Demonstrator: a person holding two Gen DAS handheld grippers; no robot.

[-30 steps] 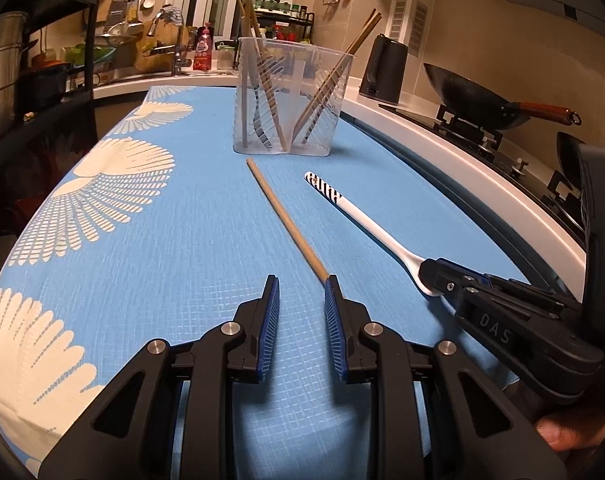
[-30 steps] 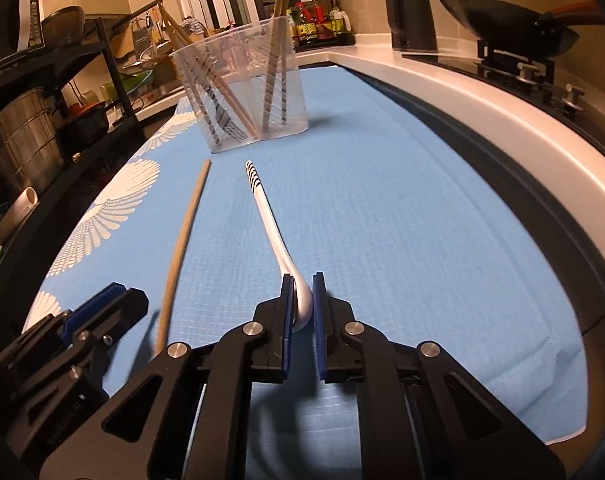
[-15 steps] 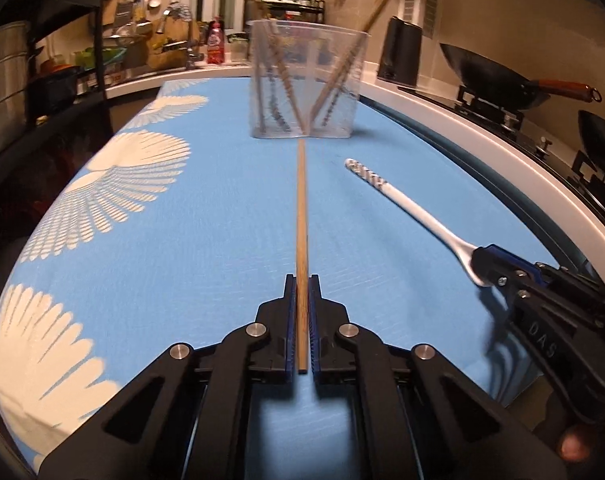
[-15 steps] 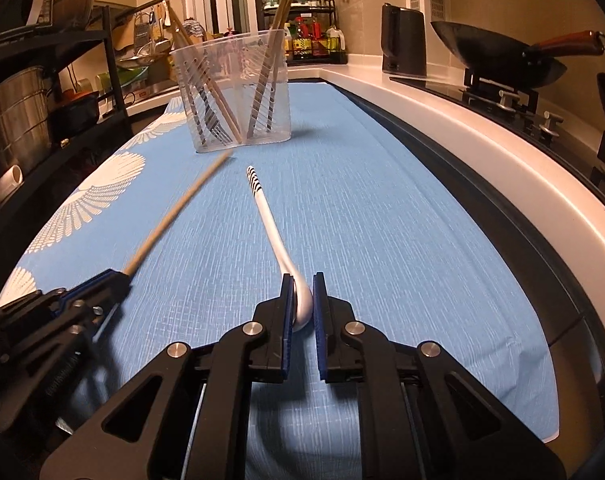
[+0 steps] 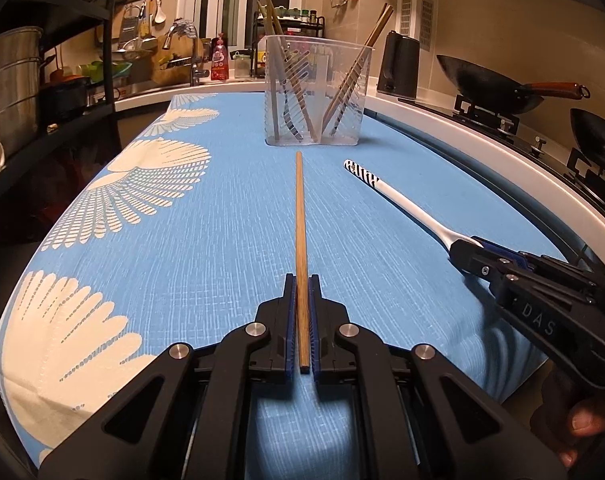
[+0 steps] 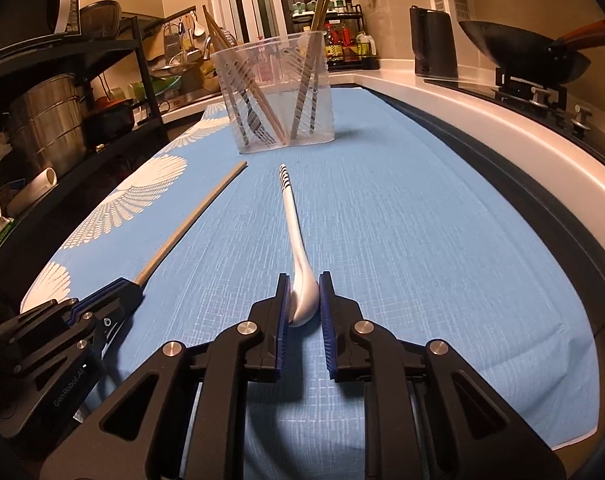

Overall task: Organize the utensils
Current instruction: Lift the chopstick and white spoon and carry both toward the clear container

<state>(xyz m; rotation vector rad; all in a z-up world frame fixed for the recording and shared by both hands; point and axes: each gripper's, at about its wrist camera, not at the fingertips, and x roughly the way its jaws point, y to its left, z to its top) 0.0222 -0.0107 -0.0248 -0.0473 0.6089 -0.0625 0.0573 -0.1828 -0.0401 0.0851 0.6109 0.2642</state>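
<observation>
My left gripper (image 5: 301, 280) is shut on a wooden chopstick (image 5: 300, 220) that points straight ahead at the clear plastic utensil holder (image 5: 316, 92). My right gripper (image 6: 305, 280) is shut on the bowl end of a white spoon (image 6: 292, 216) with a black-striped handle tip. Both utensils are held just above the blue cloth (image 5: 222, 220). The holder (image 6: 276, 92) has chopsticks and forks standing in it. The right gripper (image 5: 474, 250) shows at the right of the left wrist view, and the left gripper (image 6: 132, 286) at the lower left of the right wrist view.
A white counter edge (image 6: 502, 128) and a stove with a black wok (image 5: 486, 84) run along the right. A dark kettle (image 5: 398, 64) stands behind the holder. A black shelf rack with a steel pot (image 6: 46, 120) is on the left.
My left gripper has closed on the chopstick, which now points at the holder and is lifted off the cloth. My right gripper has kept hold of the spoon and raised it slightly.
</observation>
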